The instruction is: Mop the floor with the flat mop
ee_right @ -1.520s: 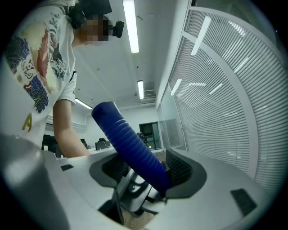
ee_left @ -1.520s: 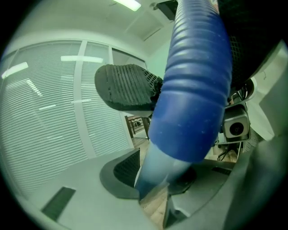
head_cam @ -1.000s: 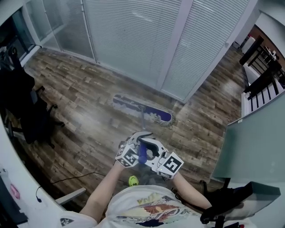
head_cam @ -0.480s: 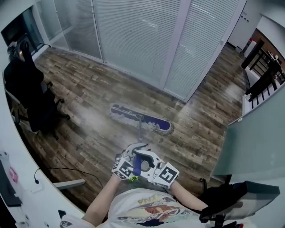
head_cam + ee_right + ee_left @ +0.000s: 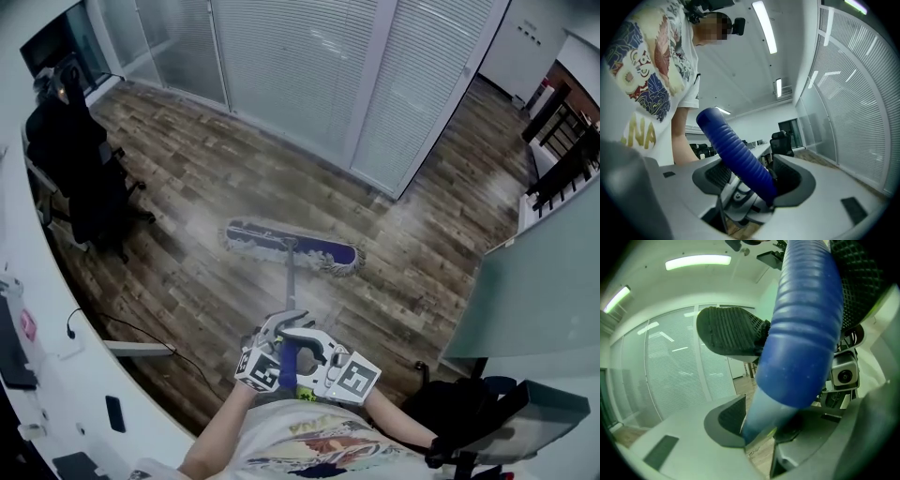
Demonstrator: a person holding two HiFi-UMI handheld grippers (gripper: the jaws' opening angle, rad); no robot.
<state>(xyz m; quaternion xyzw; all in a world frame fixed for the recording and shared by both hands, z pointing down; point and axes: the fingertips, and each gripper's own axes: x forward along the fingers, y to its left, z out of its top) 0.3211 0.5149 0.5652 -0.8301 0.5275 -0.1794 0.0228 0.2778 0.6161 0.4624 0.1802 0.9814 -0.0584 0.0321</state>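
Steadily: my left gripper (image 5: pixel 277 330) clamps the mop handle (image 5: pixel 289 281); the right gripper (image 5: pixel 309 339) rings it loosely, its jaws having just been opening. I'd clench it and keep the mop head (image 5: pixel 292 247) flat.

Left forearm (image 5: pixel 220 433) and right forearm (image 5: pixel 405 427) tucked in close to the torso, with the grippers side by side at waist height. Left gripper (image 5: pixel 277 337) clamped on the mop's blue handle grip (image 5: pixel 736 150), pads pressing both sides. Right gripper (image 5: pixel 311 356) roughly level, jaws have just been opening. The same grip runs between them, against one pad with a gap at the other.
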